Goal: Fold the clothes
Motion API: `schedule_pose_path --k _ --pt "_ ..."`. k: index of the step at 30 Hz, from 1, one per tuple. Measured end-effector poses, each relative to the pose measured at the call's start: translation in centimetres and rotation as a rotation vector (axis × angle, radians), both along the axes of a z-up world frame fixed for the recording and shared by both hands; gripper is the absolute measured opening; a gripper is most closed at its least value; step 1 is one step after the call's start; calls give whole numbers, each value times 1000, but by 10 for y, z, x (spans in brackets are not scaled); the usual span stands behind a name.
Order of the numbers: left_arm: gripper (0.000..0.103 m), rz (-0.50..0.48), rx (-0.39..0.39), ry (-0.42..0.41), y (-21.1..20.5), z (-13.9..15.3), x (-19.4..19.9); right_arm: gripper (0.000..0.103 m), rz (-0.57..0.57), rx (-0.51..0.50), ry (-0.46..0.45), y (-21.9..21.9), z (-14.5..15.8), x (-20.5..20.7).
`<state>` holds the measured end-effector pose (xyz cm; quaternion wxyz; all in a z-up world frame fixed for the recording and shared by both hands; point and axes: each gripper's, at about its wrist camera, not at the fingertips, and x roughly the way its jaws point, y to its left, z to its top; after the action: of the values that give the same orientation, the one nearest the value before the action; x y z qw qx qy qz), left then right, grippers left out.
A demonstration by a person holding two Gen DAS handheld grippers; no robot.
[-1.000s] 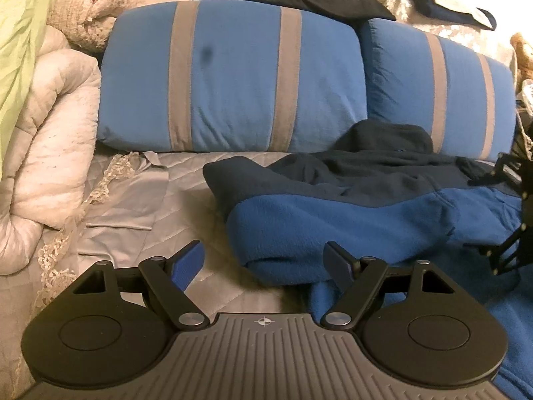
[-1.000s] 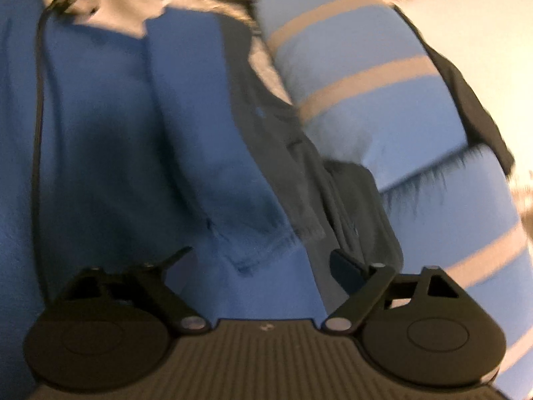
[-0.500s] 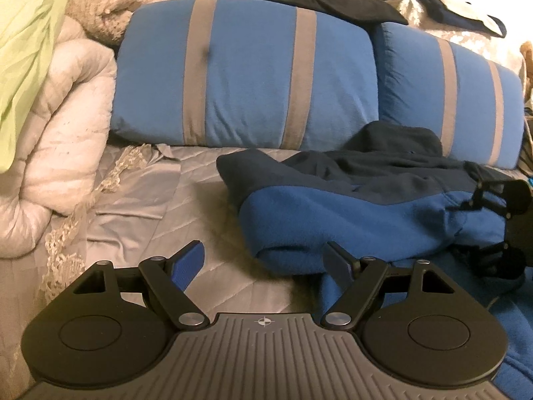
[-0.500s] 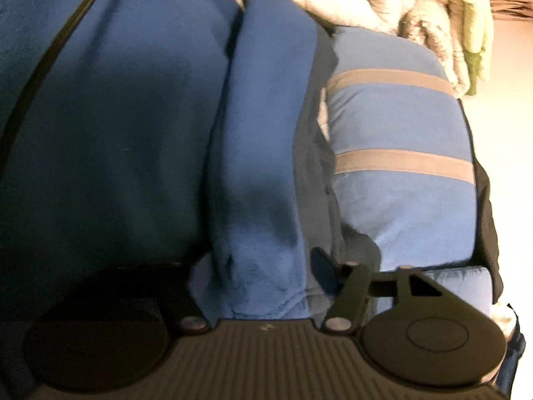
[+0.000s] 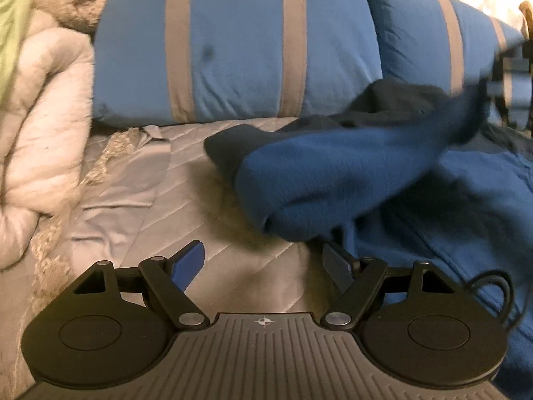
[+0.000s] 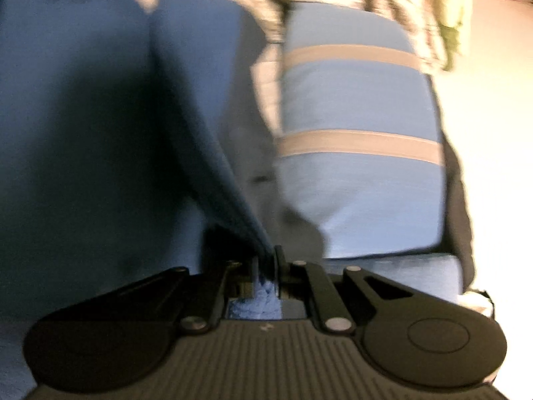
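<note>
A blue fleece garment with a dark navy inner side lies on the grey quilted bed. One part of it stretches up to the right toward my right gripper at the view's right edge. My left gripper is open and empty, just in front of the garment's rolled edge. In the right wrist view my right gripper is shut on a fold of the blue fleece, which runs taut away from the jaws.
Two blue pillows with grey stripes stand behind the garment, also seen in the right wrist view. A white rolled duvet lies at the left. A black cable loops on the fleece at lower right.
My right gripper has closed on the fleece edge and lifted it, pulling the fold taut. The left gripper stayed open and shifted slightly toward the garment.
</note>
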<state>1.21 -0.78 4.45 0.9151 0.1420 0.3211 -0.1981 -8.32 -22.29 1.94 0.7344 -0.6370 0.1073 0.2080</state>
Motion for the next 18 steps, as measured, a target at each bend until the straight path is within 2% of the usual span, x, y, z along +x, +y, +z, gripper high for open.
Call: schedule_pose_path --k 5,13,18 --pt "78 -60 65 -17 -27 -5 14 16 -29 25 -102 5 51 15" --pt "78 -68 66 32 -52 -13 38 16 -90 99 -224 12 112 33" --pt "79 -68 151 37 -59 -32 38 16 -161 144 -292 12 138 51"
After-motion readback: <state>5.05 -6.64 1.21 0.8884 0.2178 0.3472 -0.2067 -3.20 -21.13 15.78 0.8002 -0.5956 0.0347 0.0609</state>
